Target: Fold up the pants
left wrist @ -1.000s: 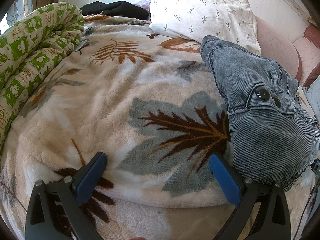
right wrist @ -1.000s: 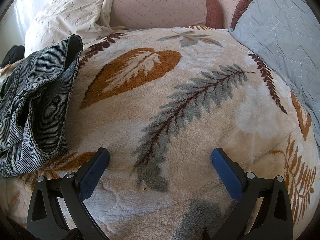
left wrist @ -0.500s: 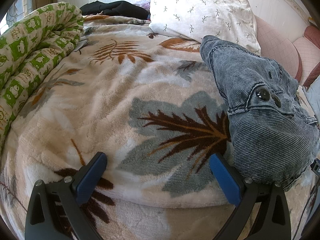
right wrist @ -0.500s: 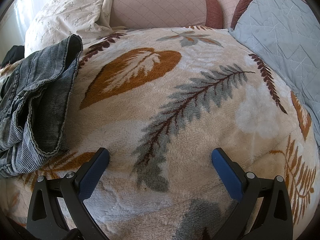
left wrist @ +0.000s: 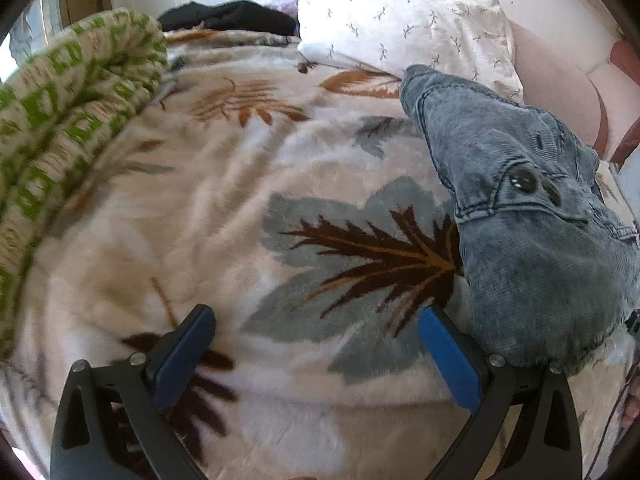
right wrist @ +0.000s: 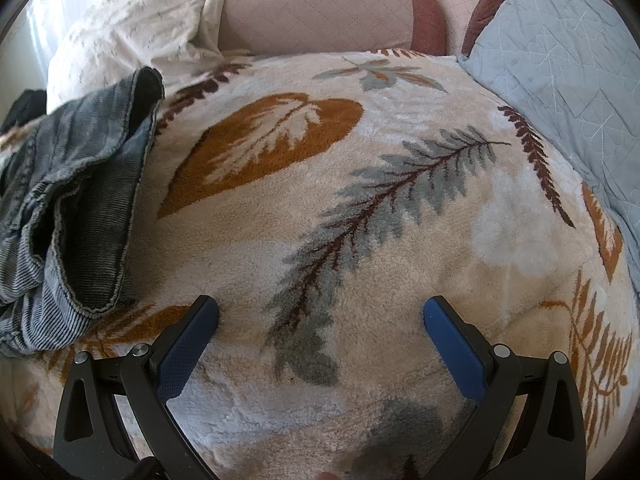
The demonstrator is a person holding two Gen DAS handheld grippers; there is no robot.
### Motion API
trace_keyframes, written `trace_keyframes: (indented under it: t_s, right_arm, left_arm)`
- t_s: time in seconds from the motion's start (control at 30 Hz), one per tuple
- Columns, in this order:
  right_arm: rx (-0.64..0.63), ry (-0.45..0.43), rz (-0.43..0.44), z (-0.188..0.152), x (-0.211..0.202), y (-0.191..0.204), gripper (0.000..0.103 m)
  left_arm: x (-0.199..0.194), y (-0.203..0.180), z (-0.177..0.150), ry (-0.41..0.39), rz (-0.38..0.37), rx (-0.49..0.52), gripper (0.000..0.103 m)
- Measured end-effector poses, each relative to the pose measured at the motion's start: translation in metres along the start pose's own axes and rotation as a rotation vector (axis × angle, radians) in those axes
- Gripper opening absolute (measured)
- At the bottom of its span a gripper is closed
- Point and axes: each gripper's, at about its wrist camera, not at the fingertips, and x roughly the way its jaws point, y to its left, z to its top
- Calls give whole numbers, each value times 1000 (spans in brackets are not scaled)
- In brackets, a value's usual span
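Left gripper (left wrist: 316,326): fingers spread wide, holding nothing, low over the leaf-print fleece blanket (left wrist: 240,208); right gripper (right wrist: 320,316): likewise spread and empty over the same blanket. Grey-blue denim pants (left wrist: 520,216): crumpled heap on the blanket, just beside the left gripper's right finger and left of the right gripper. Around the pants: white sprigged pillow (left wrist: 412,20) behind, green-patterned quilt (left wrist: 68,128) far left, pale blue quilted cushion (right wrist: 568,68) far right.
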Motion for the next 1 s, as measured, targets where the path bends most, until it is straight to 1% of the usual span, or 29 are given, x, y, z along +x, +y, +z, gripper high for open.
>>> trace_keyframes:
  t_s: [0.1,0.13,0.2,0.27,0.37,0.43,0.53,0.63,0.7,0.77,0.9,1.0]
  right_arm:
    - [24,13,18,1,-10,-2,102]
    - [37,-1,33,0,-17,-2,101]
    - [46,-59,84,-2,-40,0,101]
    - [30,-153,115,-5,-73,5,102]
    - [-11,-347,179,-16,-130,14,102]
    - [-50,-457,225,-26,-164,21,102]
    - [-126,-549,275,-39,-201,33,102]
    - [-182,-645,286,-56,-234,40,103]
    - [-200,-690,286,-65,-253,39,103]
    - [-184,-719,294,-70,-266,33,103]
    - [-136,-732,324,-76,-286,22,103]
    - [-114,-748,320,-77,-296,17,103]
  left_arm:
    - [-33,1,-3,-97,65,33,103]
    - [-45,4,-4,-124,80,34,103]
    - [-72,9,-6,-175,89,24,103]
    - [-103,13,-9,-229,99,21,103]
    - [-146,14,-14,-300,119,26,103]
    - [-172,12,-17,-346,127,27,103]
    - [-207,5,-19,-407,119,39,103]
    - [-232,-2,-20,-451,103,51,103]
    - [-246,-7,-21,-472,82,57,103]
    - [-259,-14,-24,-494,69,67,103]
    - [-274,-27,-29,-516,46,102,103]
    - [-280,-31,-31,-520,23,116,103]
